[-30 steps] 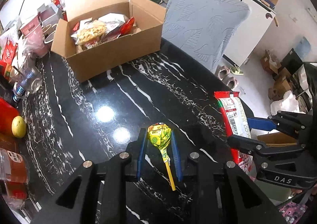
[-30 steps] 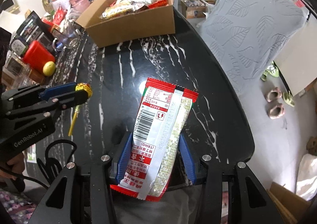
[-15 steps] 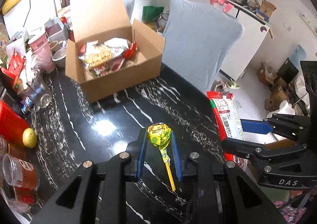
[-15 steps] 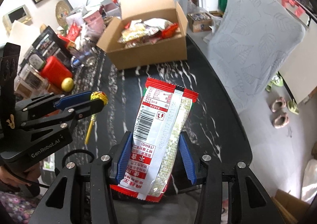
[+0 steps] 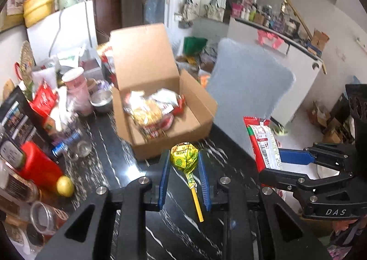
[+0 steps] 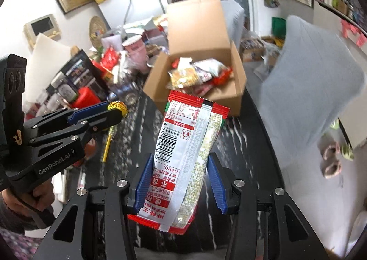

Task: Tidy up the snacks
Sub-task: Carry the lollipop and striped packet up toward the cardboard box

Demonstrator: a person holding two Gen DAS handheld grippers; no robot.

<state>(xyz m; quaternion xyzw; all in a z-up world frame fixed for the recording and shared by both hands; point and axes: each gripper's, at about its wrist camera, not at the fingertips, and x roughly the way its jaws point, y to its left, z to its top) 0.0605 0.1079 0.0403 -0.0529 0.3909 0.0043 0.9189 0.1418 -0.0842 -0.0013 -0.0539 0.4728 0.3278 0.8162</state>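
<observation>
Table: we see a black marble top (image 5: 119, 163) with white veins.
Far side: our open cardboard box (image 5: 174, 138) of snacks.
Left edge: red container (image 5: 39, 168), lemon (image 5: 65, 186), pink cups (image 5: 76, 86), metal bowl (image 5: 102, 100).

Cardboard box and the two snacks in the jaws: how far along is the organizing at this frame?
Done: the cardboard box stands open on the black table, already holding several snack packets. In hand: the left gripper holds a yellow lollipop; the right gripper holds a red and white snack packet. Left: neither is in the box yet.
</observation>
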